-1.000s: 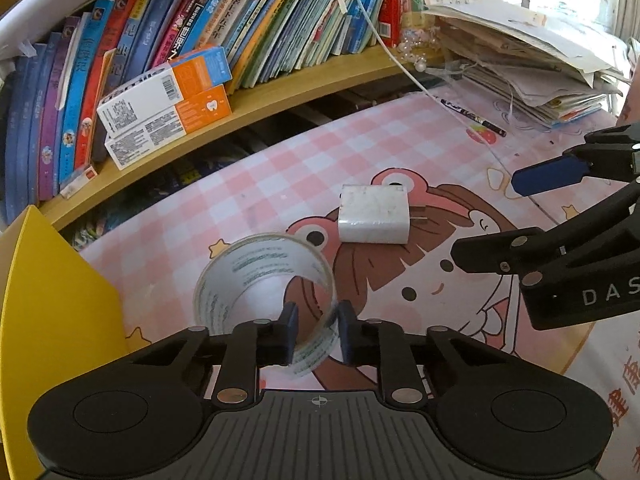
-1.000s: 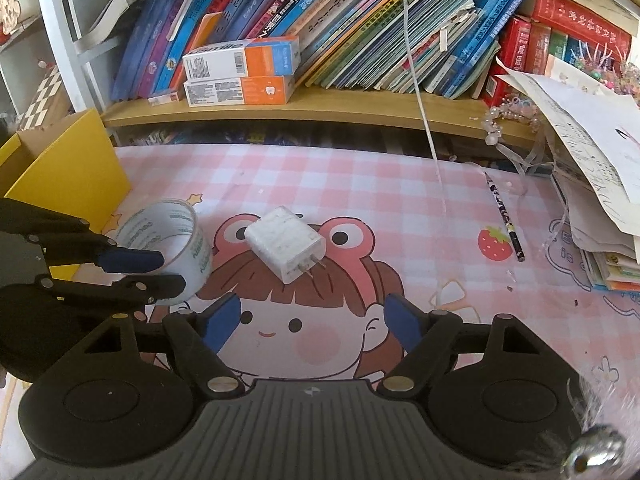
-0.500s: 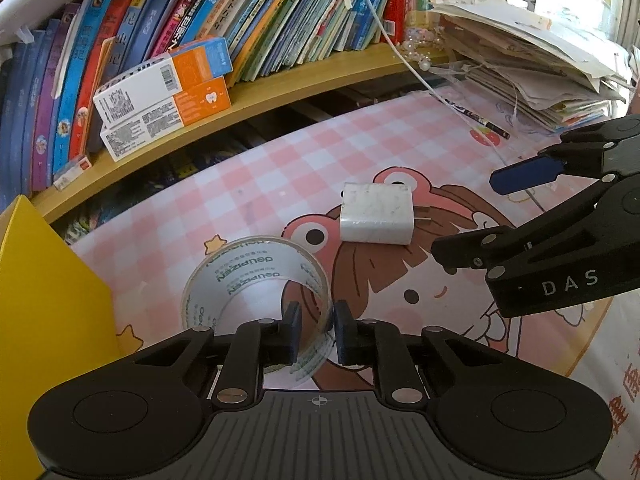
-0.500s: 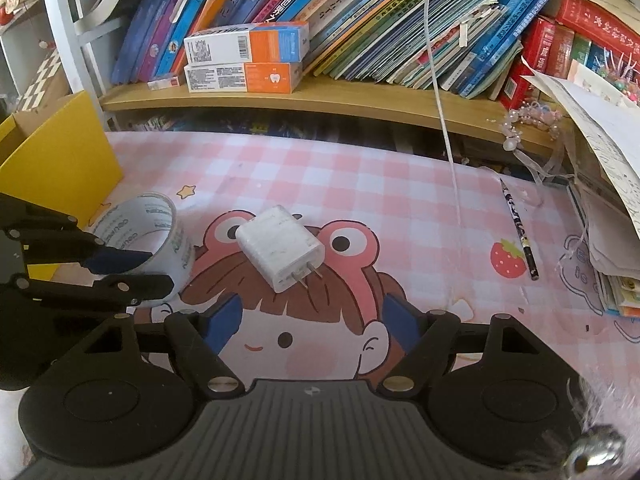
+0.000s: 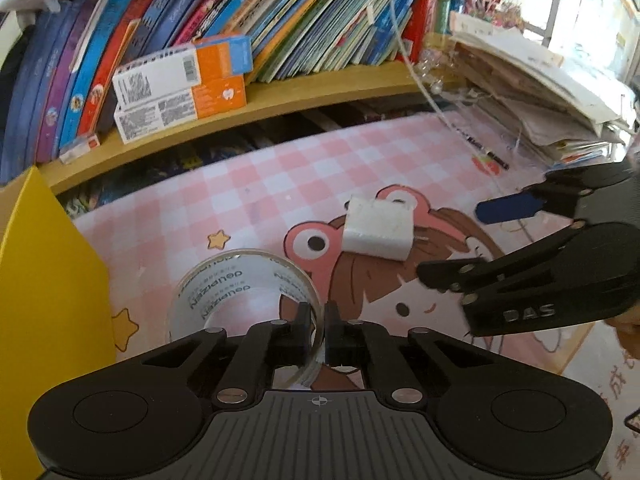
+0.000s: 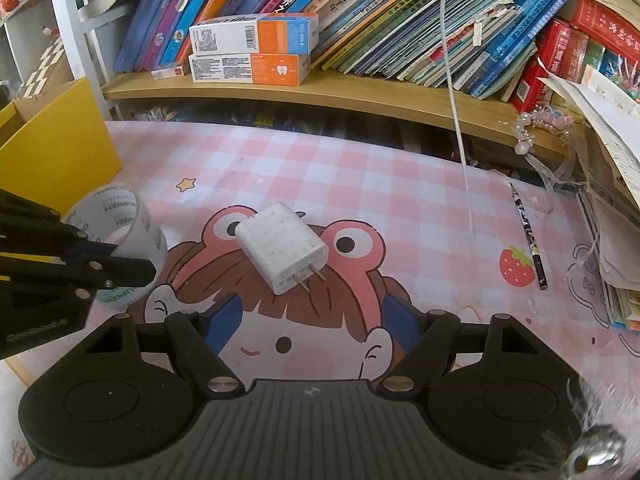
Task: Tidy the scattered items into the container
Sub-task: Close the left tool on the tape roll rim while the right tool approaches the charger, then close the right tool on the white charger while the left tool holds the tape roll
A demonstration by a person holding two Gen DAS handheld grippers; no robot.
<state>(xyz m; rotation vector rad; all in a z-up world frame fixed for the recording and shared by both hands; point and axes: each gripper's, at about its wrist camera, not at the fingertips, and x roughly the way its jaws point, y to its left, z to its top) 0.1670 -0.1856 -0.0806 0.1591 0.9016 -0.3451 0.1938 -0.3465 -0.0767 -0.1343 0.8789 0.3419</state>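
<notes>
Left tongs point(image 5: 316, 320) have closed onto the tape roll's point(image 5: 240, 284) wall; right tongs point(image 6: 314, 316) gape empty.

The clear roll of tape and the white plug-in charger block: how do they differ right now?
The clear roll of tape is a see-through hollow ring; the white plug-in charger block is solid, opaque and boxy, with two metal prongs. The left gripper is pinched shut on the tape's wall; the charger lies untouched ahead of the open right gripper. Both are on the pink checked cartoon mat, outside the yellow box.
</notes>
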